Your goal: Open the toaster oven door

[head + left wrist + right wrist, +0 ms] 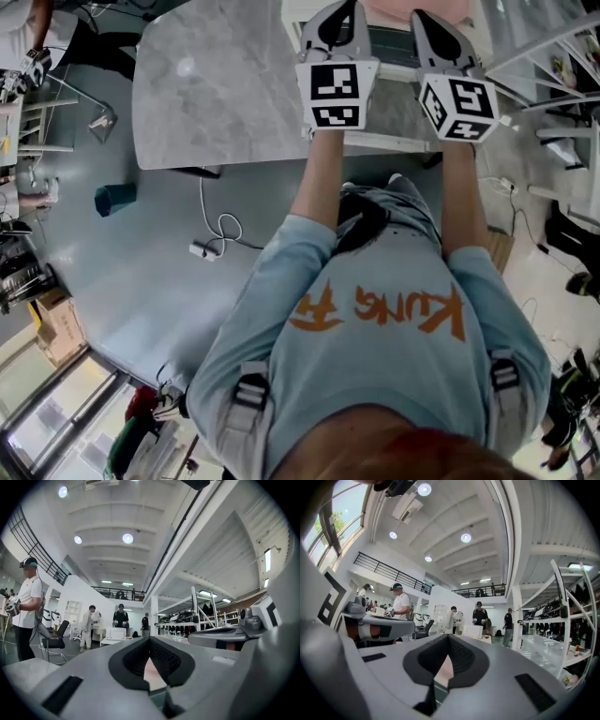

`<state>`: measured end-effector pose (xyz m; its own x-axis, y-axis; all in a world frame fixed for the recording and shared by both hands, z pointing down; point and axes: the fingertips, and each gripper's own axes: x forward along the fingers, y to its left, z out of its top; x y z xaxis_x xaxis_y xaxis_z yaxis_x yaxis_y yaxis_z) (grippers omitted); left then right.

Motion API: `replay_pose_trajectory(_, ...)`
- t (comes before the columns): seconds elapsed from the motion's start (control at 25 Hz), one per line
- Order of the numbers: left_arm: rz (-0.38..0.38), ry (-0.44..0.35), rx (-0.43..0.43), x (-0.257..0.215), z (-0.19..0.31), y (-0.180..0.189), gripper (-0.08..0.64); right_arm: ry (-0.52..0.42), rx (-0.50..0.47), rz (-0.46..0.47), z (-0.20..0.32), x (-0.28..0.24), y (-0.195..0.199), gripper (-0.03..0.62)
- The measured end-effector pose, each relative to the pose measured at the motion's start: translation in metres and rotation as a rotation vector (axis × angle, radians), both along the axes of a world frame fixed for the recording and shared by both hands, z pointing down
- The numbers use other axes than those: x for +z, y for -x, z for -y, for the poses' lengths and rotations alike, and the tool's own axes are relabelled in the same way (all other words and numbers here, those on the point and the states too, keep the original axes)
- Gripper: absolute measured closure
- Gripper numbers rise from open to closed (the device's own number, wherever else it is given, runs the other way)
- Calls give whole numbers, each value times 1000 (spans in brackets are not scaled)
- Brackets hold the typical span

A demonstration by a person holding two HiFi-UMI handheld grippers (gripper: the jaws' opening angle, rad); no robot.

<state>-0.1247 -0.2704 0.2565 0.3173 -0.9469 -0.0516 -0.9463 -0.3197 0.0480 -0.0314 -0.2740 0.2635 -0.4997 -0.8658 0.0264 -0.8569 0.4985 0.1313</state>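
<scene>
Toaster oven: no view shows it, so its door is not reached yet.
Left gripper (339, 11): jaws pressed together, nothing between them, pointing level.
Right gripper (433, 23): the same, just beside the left.
Table (216, 94): grey marble, under both grippers.
Reason: probably a ready pose, not working.

Marble table (206, 84) ahead — open floor (141, 281) left

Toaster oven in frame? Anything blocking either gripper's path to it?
No toaster oven shows in any view, so no path can be judged. The left gripper and right gripper are shut, empty, above the grey marble-pattern tabletop; nothing close ahead.
</scene>
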Motion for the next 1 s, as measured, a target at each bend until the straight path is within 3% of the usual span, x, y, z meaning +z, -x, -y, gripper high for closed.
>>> replay_pose_trajectory(0.12, 1, -51, -16, -36, 12, -3, 558, -48, 40, 37, 21, -36, -13, 595)
replay_pose_trajectory(0.28, -11, -29, -59, -44, 11, -2, 558, -18, 95, 135, 22, -61, -28, 595)
replay_pose_trajectory(0.72, 48, -50, -58, -44, 8, 0, 558, -32, 78, 94, 25, -58, -23, 595)
replay_pose_trajectory(1.0, 0, -74, -54, -43, -1, 1, 558, -45, 44, 90, 16, -54, -18, 595)
